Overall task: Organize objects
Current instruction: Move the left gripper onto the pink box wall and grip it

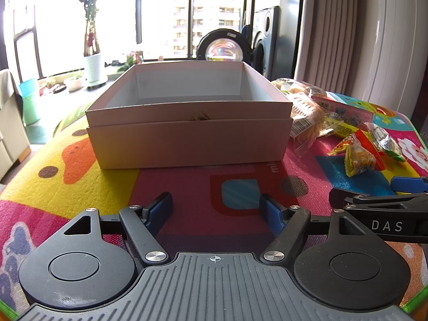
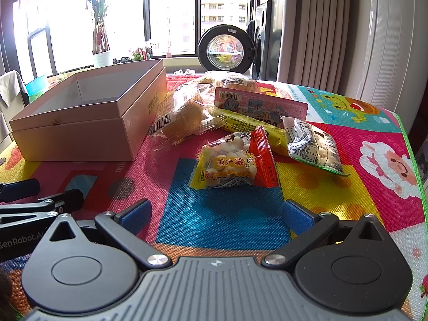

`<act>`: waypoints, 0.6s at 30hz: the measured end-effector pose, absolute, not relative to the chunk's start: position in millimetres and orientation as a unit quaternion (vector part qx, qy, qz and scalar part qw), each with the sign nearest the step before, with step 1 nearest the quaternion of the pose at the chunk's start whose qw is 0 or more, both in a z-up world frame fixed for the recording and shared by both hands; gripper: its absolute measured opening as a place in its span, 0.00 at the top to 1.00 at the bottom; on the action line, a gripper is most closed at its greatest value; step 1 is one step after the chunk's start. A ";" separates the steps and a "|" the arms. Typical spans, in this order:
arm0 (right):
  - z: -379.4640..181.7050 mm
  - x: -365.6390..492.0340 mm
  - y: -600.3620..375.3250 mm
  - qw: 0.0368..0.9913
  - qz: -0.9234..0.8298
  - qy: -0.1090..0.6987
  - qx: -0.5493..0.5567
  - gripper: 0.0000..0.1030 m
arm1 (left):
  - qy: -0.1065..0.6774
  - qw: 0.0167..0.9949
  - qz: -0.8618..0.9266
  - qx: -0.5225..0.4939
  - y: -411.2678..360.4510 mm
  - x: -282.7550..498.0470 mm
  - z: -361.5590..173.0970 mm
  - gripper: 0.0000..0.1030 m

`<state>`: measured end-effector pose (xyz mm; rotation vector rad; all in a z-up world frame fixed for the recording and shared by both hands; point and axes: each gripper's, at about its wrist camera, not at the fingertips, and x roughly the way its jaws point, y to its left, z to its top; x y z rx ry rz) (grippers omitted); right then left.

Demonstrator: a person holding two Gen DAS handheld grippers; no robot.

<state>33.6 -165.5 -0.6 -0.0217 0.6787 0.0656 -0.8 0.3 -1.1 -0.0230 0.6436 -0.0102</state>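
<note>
Lying just ahead of the right gripper [image 2: 216,212], whose blue fingers stand wide apart and hold nothing, the yellow-and-red snack bag [image 2: 235,164] is the nearest thing to take. I would pinch it across its puffed middle, gently, because the foil can slip. The box [image 2: 80,123] waits empty at the left; the left gripper [image 1: 216,210], also spread and empty, faces it.

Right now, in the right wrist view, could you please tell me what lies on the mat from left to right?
Left claw → open box → clear-wrapped bread → red-and-yellow snack bag → green-edged snack bag.
</note>
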 end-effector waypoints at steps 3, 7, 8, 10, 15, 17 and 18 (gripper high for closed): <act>-0.5 33.4 -165.7 0.942 0.032 0.333 -0.011 0.00 | 0.316 0.949 -0.005 -0.011 0.2 -0.6 -0.9 0.24; -0.8 33.7 -164.8 0.942 0.032 0.333 -0.011 0.00 | 0.316 0.949 -0.005 -0.011 0.2 -0.6 -0.8 0.24; -0.9 33.8 -164.6 0.942 0.032 0.333 -0.011 0.00 | 0.316 0.949 -0.005 -0.012 -0.1 -0.7 -0.6 0.24; -1.0 34.0 -164.1 0.942 0.032 0.333 -0.011 0.00 | 0.316 0.949 -0.005 -0.012 -0.7 -0.8 -0.4 0.24; -0.4 33.7 -166.7 0.942 0.032 0.333 -0.011 0.00 | 0.315 0.949 -0.009 -0.020 1.7 -0.9 0.5 0.24; -1.0 34.9 -164.0 0.942 0.032 0.333 -0.013 0.00 | 0.316 0.949 -0.008 -0.017 0.4 0.4 0.8 0.24; -0.9 35.3 -162.5 0.943 0.031 0.332 -0.016 0.00 | 0.317 0.948 -0.007 -0.014 -0.5 0.3 1.0 0.23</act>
